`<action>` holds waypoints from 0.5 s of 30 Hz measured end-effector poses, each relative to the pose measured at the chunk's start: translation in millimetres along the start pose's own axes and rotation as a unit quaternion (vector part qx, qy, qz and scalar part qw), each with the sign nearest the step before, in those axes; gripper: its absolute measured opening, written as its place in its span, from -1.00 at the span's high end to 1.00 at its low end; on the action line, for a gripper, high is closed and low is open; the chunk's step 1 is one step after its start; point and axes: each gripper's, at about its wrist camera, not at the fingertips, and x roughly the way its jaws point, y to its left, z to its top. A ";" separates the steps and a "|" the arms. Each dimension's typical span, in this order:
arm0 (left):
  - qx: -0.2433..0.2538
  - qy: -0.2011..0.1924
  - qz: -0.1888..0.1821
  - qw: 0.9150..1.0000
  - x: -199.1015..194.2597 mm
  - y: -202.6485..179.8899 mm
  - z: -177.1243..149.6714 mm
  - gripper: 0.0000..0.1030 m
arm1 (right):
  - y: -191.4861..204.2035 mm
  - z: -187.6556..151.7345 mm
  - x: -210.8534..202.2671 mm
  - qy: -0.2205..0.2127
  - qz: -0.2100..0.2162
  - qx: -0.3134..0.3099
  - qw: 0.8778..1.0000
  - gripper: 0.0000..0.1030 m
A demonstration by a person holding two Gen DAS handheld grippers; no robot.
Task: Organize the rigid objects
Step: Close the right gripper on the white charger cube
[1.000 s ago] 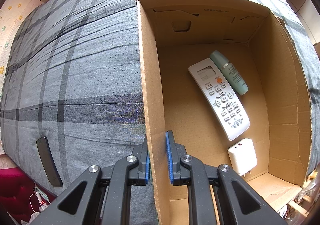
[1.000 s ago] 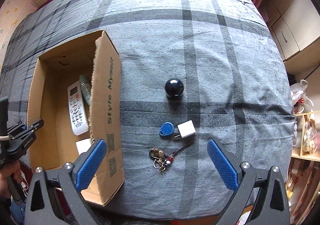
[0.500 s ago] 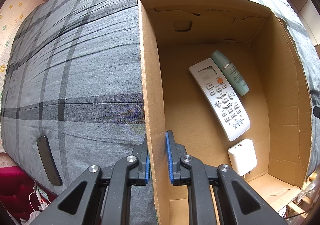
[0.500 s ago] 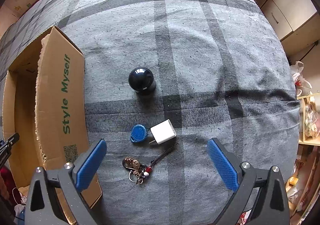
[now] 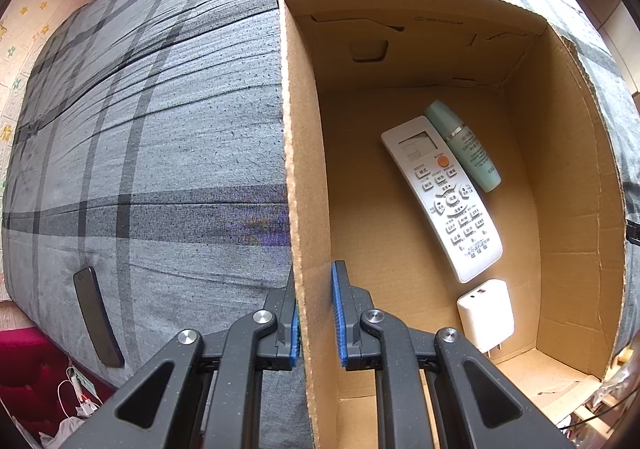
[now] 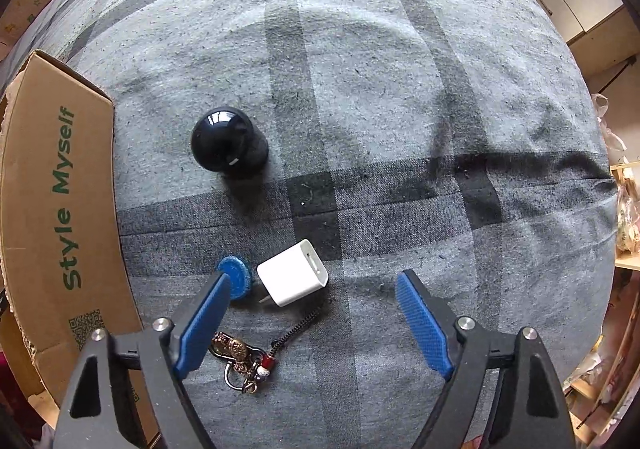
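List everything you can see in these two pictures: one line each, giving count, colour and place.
box: one, brown cardboard, on the bed
bed cover: one, grey plaid, under everything
remote: one, white, in the box
tube: one, pale green, in the box, beside the remote
large charger: one, white, in the box
phone: one, black, on the cover left of the box
round knob: one, black, on the cover
small charger: one, white, on the cover
tag: one, blue, beside the small charger
keyring: one, brass, below them
left tongs: shut on the box wall
right tongs: open, closing around the small charger
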 end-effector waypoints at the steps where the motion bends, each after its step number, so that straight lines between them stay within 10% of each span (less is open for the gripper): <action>1: 0.000 0.000 0.000 1.000 -0.2 -0.2 0.0 0.73 | -0.5 0.4 1.1 0.002 0.001 -0.001 1.000 -0.54; 5: -0.001 0.002 0.001 1.000 0.3 0.2 0.2 0.73 | 1.2 2.3 9.0 0.013 0.011 -0.013 1.000 -0.36; 9: -0.001 0.002 0.001 1.000 0.1 -0.1 0.5 0.73 | 2.7 -1.5 15.9 0.022 0.012 -0.024 0.999 0.27; 15: -0.001 0.002 0.001 1.000 0.1 -0.2 0.2 0.73 | 6.0 -2.1 9.4 0.017 0.013 -0.027 0.999 0.36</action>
